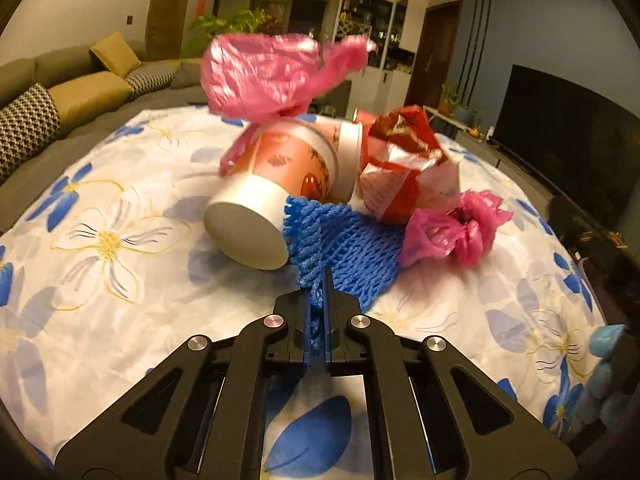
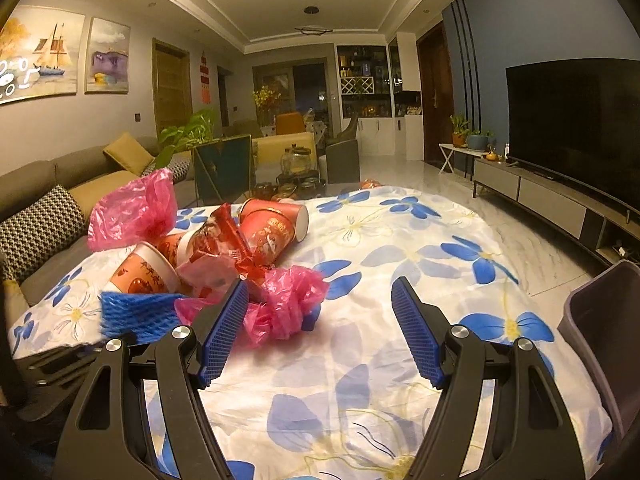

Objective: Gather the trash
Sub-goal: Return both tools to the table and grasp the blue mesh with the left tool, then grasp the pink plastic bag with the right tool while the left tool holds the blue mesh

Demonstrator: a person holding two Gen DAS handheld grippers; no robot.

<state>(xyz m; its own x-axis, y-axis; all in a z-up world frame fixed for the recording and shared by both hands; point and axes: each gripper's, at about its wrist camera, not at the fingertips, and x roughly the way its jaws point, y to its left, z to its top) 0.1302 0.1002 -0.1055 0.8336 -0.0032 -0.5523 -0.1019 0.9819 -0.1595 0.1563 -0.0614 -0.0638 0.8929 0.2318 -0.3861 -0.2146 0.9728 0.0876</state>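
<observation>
Up close, the left gripper pinches the blue foam net beside a tipped cup. Right gripper gapes empty, just right of the trash pile

You see blue foam netting, rough and matt, thin crinkled pink plastic bags, smooth paper cups, and soft printed cloth covering the desk.

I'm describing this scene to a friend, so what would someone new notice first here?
First, the trash heap on the flowered tablecloth: paper cups on their sides, red wrappers and crumpled pink plastic bags. Next, the left claw shut on a blue foam net at the heap's near edge. The right claw hangs open above the cloth, with a grey bin at the far right.
</observation>
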